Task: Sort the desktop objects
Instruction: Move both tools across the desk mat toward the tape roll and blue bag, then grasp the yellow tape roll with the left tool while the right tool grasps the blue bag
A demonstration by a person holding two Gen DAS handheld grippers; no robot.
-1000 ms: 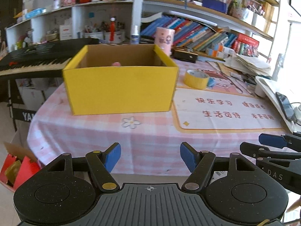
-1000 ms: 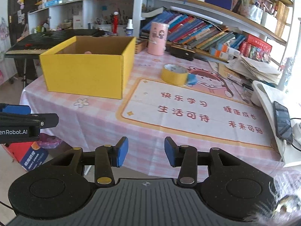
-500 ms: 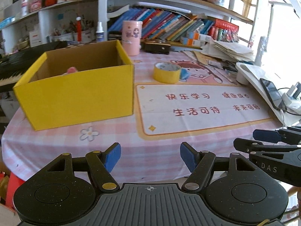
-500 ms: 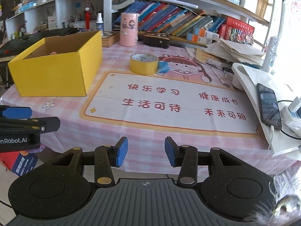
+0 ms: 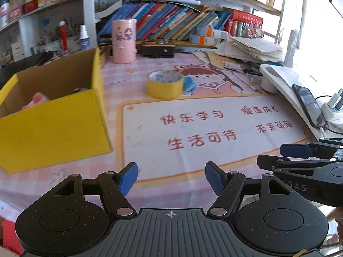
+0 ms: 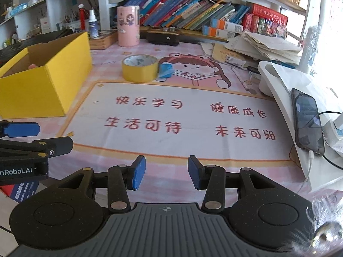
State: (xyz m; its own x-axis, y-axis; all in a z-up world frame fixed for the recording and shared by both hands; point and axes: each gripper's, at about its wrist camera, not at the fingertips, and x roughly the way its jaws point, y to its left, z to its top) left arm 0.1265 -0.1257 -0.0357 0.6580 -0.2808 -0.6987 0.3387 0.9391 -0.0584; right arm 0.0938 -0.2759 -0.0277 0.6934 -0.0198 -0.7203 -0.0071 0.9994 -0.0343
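Note:
A yellow cardboard box stands open on the left of the table, with a pink item lying inside. A roll of yellow tape lies flat beyond the printed desk mat, and a small blue object touches its right side. My left gripper hovers open over the near table edge, nothing between its blue pads. My right gripper is open too, narrower, and empty. Each gripper shows at the edge of the other's view.
A pink cylindrical container and a dark case stand at the back, before shelves of books. A pile of papers, a white stand and a charging phone crowd the right side. A keyboard sits far left.
Both grippers have swung right along the table's front; the yellow box slid toward the left of each view and the tape roll and mat came toward the centre. Jaw openings look unchanged.

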